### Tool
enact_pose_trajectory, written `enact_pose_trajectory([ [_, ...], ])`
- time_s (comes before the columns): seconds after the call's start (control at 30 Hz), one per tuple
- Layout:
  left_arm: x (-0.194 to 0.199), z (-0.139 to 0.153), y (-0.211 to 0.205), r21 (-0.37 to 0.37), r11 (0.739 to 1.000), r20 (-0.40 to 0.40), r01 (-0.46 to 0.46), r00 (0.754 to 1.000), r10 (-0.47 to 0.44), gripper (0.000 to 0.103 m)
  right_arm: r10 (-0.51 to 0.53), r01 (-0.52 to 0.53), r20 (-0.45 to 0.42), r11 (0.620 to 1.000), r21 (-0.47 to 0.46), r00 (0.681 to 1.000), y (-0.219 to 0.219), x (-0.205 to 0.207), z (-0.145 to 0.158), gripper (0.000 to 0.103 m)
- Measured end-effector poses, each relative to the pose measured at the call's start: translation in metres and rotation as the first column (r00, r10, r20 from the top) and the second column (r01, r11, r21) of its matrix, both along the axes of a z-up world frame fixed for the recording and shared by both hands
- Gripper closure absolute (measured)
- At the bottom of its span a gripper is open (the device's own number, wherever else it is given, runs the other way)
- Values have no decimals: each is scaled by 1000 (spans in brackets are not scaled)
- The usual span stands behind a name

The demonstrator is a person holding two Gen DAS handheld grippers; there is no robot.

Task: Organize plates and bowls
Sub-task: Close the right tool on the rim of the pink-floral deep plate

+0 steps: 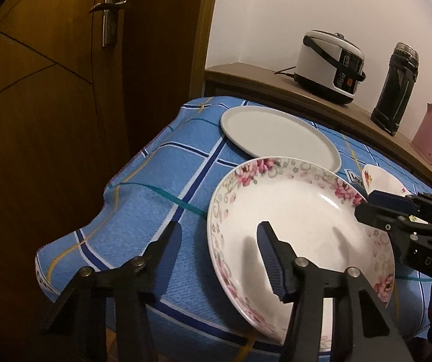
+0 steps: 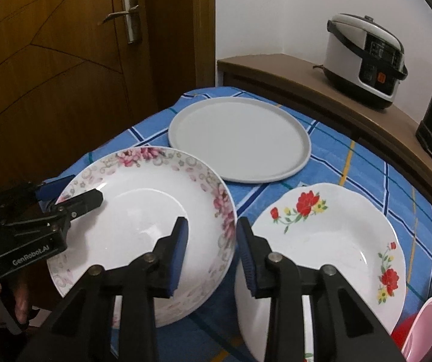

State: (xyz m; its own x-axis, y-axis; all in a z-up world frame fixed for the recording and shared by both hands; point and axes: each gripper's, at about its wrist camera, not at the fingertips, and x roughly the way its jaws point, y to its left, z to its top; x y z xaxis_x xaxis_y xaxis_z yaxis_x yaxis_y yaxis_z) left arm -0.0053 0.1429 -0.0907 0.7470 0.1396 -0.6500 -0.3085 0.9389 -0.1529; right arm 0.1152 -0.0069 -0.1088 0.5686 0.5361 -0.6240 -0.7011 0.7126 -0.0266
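Straddling the pink-flowered plate (image 2: 143, 226) rim, both the left claw (image 1: 219, 241) and right claw (image 2: 211, 235) gape open

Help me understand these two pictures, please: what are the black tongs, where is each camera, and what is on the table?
There is no robot here. A person carries two two-finger tools, each with a fisheye camera looking along its fingers. One picture comes from the left gripper, the other from the right gripper. On the blue checked cloth lie a pink-flowered plate, a plain pale plate and a red-flowered plate. Both grippers are open and straddle opposite rims of the pink-flowered plate. Nothing is clamped yet.
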Motion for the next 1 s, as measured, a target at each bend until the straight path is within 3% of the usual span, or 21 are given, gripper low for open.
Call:
enact_pose_trajectory([
  [0.07, 1, -2, 1, -5, 1000, -5, 3, 1000, -3, 62, -2, 2, -7, 1000, -1, 1000, 1, 2, 0, 69],
  [0.2, 0, -3, 3, -22, 1000, -4, 2, 1000, -2, 68, -9, 9, -26, 1000, -16, 1000, 6, 10, -3, 72],
  [0.3, -2, -3, 5, -24, 1000, -4, -9, 1000, 9, 68, 4, -4, -36, 1000, -14, 999, 9, 9, -3, 75],
  [0.37, -2, -3, 6, -20, 1000, -5, -13, 1000, 13, 68, 24, -24, -41, 1000, -12, 999, 12, 7, -3, 85],
  [0.47, -2, -4, 6, -13, 1000, -5, -20, 1000, 20, 68, 26, -28, -53, 999, -37, 998, 16, 7, -9, 87],
  [0.7, -4, -4, 7, -16, 999, -3, -37, 999, 37, 71, 26, -26, -82, 1000, 4, 996, 12, 9, -10, 90],
  [1.0, 0, 1, 2, -2, 998, -3, -58, 998, 58, 71, 1, -2, -66, 1000, -8, 998, 12, 8, -7, 89],
])
